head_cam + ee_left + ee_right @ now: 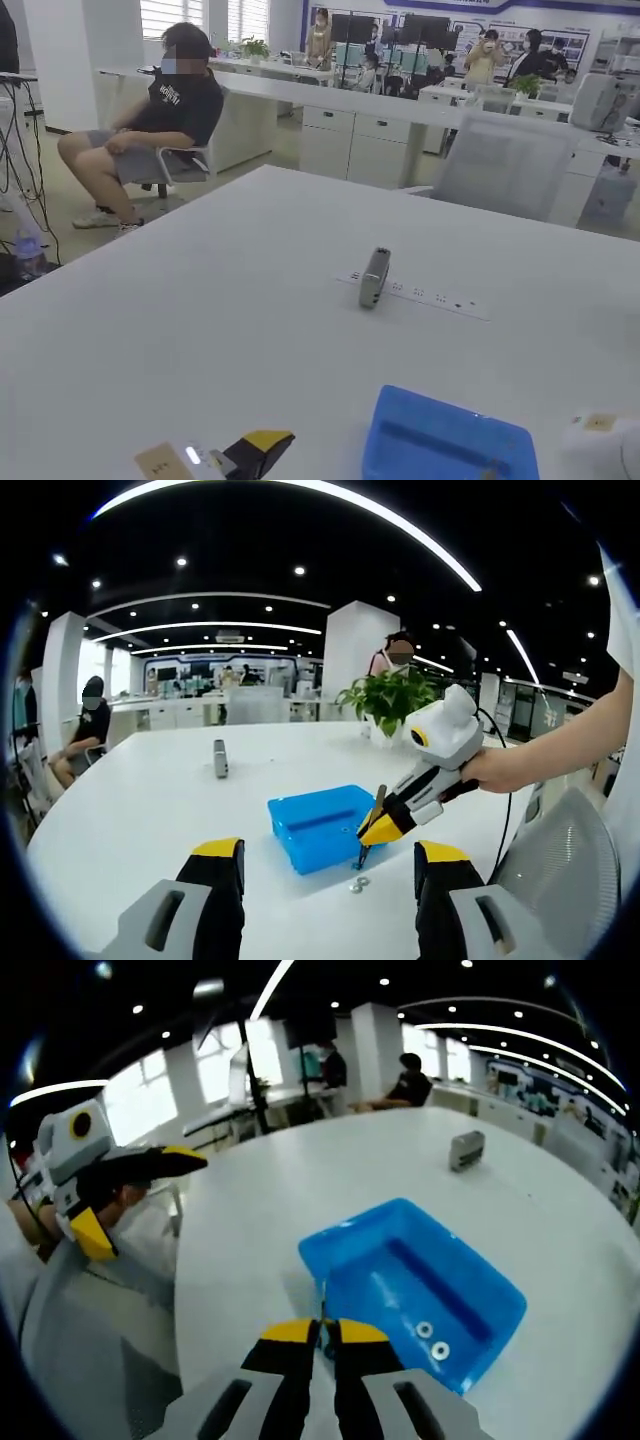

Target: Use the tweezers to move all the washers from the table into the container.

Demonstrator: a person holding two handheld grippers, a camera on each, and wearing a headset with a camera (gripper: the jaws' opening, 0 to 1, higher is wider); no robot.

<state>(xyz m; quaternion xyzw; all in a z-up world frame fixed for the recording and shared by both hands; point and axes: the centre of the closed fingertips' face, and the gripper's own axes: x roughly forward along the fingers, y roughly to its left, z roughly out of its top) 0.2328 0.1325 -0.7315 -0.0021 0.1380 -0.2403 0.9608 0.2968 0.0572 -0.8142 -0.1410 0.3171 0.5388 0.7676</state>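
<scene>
A blue container [450,440] sits on the white table [220,300] near its front edge. Two washers [432,1340] lie inside it. Two more washers [357,885] lie on the table just in front of the container's corner. My right gripper [322,1332] is shut on thin tweezers [372,825], which point down at the table beside those loose washers. My left gripper [329,852] is open with nothing between its fingers. It hovers left of the container and faces it, also showing as a yellow-tipped gripper [262,442].
A small grey device [375,277] stands mid-table beside a row of flush sockets [430,295]. A person [160,110] sits on a chair beyond the table's far left. An office chair [500,165] is behind the far edge. A potted plant [390,700] stands at the table's end.
</scene>
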